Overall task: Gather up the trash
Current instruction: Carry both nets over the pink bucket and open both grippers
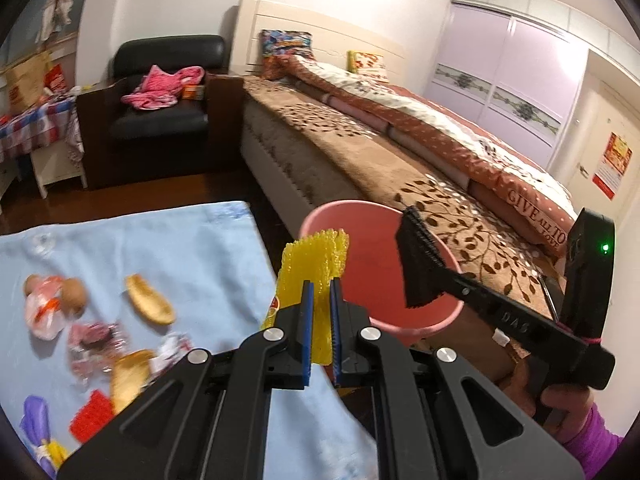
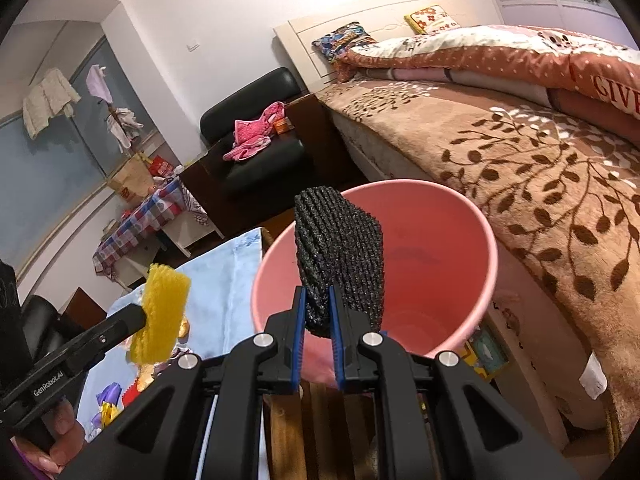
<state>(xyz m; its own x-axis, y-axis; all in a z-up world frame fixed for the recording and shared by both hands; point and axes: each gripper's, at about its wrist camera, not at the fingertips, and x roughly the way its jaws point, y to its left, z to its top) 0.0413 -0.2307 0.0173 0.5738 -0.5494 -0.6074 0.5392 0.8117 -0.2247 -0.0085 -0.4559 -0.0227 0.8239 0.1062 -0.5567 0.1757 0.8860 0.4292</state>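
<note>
My left gripper [image 1: 321,280] is shut on a yellow mesh piece [image 1: 312,264], held just left of the pink bin's [image 1: 436,322] rim. My right gripper [image 2: 318,290] is shut on a black mesh piece [image 2: 340,248], held above the pink bin's [image 2: 436,240] opening. The right gripper [image 1: 416,280] with the black piece [image 1: 416,268] shows in the left wrist view over the bin. The left gripper [image 2: 138,318] with the yellow piece [image 2: 162,316] shows in the right wrist view, left of the bin.
A light blue cloth [image 1: 168,248] holds several scraps: peels [image 1: 148,300], wrappers [image 1: 96,340], a red mesh piece [image 1: 90,420], a purple item [image 1: 36,420]. A bed [image 1: 400,148] lies right of the bin. A black armchair [image 1: 168,92] stands behind.
</note>
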